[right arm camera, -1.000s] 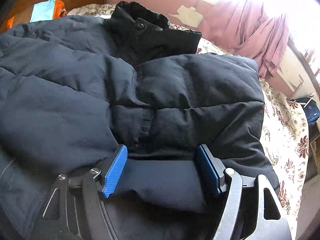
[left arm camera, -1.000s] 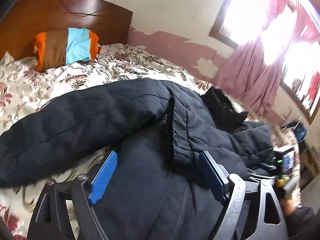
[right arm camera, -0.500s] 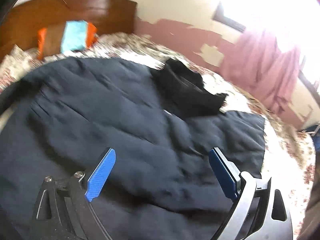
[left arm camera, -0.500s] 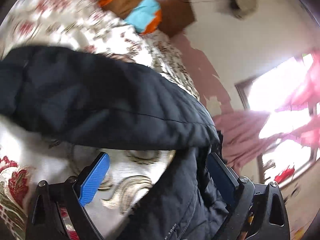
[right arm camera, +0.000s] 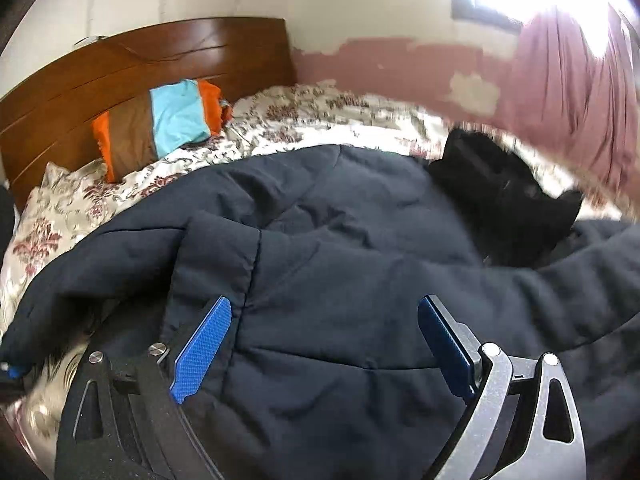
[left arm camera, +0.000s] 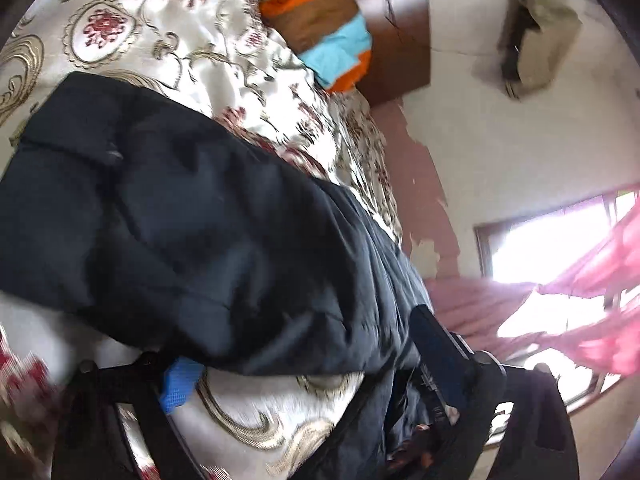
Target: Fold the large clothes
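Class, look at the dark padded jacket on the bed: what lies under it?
The floral bedspread shows around and beneath the jacket. How far the pattern continues under it, and anything else there, is covered.

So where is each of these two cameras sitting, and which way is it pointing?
Left wrist: rides the left gripper, rolled sideways and low over the floral bedspread, looking along a sleeve of the dark puffer jacket toward the wooden headboard; only its own jaws show.
Right wrist: rides the right gripper, above the jacket, facing the headboard; its jaws stand open.
Shared: jacket, bedspread, headboard, the orange, brown and blue pillow, the pink curtain.
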